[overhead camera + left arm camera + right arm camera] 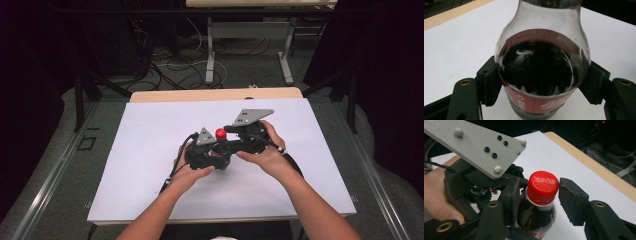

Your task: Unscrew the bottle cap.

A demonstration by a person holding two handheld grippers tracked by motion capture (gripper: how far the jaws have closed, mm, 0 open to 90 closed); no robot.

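1. Centrally on the white-covered tabletop [150, 150] stands a clear plastic cola bottle with a red label and dark drink inside [541, 67], upright, between the person's two hands.
2. Left gripper [541, 82]: its black fingers [490, 82] pinch the bottle's rounded body from both sides, pads pressed on the plastic just above the red label. In the high view the left gripper [207, 152] sits low at the bottle, held by the left hand [187, 172].
3. Right gripper [539, 192]: its fingers [571, 200] bracket the bottle's round red screw cap [542, 186]. The finger on the picture's right stands just beside the cap with a thin gap showing; the other finger lies against the neck side, contact there unclear. Reading: slightly spread, not pressing the cap.
4. High view: the red cap [220, 133] shows between the two grey three-cornered plates; the right gripper [235, 132] comes at it from the right, gripped by the right hand [265, 152].
5. Right gripper view also shows the left gripper's grey plate [474, 145] and the left hand just beside the bottle.
6. A light wooden edge [215, 94] borders the tabletop's far side.
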